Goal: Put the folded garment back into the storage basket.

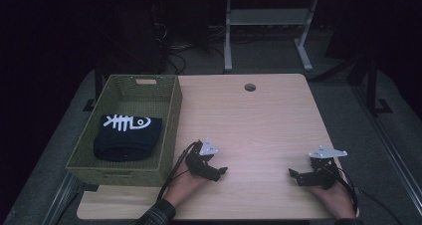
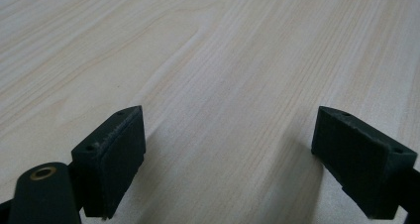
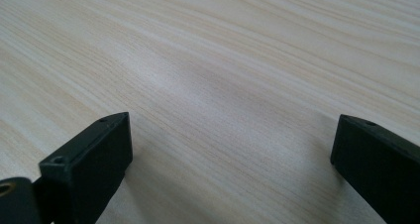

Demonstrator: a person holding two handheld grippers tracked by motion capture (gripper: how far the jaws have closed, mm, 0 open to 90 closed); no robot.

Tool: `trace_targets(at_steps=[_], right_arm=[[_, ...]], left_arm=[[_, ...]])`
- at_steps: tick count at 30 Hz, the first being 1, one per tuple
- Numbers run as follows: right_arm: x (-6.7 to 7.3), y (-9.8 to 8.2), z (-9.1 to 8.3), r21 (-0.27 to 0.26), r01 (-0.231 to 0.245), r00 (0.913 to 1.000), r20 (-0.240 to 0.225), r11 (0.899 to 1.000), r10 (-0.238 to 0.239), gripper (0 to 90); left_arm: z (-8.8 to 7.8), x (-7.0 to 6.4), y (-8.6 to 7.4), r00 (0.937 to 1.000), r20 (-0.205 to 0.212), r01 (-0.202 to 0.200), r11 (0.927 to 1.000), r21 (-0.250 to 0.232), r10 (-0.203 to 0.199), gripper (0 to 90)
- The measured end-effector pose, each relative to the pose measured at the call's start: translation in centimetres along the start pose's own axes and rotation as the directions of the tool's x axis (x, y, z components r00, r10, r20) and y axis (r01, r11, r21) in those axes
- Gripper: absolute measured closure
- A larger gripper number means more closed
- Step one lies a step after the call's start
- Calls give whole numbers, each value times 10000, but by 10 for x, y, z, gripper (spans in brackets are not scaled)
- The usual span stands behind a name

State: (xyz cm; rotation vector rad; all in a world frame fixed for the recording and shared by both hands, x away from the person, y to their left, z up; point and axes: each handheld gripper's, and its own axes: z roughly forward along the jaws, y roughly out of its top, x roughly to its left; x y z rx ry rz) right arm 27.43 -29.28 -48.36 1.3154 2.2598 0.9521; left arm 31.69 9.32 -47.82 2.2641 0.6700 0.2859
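Note:
My left gripper [image 1: 219, 172] rests low over the wooden table [image 1: 249, 120] near its front edge, just right of the basket. Its jaws stand wide apart in the left gripper view [image 2: 228, 149], with bare wood between them. My right gripper [image 1: 294, 175] sits near the front right of the table, pointing left. Its jaws are also spread wide [image 3: 230, 159], nothing between them. A green woven basket [image 1: 169, 130] stands on the table's left side and holds a folded dark garment [image 1: 127, 135] with a white fish-skeleton print.
A round cable hole [image 1: 250, 87] sits near the table's far edge. Beyond the table stands a grey desk frame [image 1: 268, 31] on the dark floor. Cables trail from both grippers toward the front edge.

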Motion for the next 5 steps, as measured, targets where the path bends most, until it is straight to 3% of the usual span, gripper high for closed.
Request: trace_targets(at_steps=[5], right_arm=[[0, 0, 0, -4, -3, 10000, 1, 10000, 3, 22]], left_arm=[[0, 0, 0, 9999, -38, 105, 9999, -32, -105, 128]])
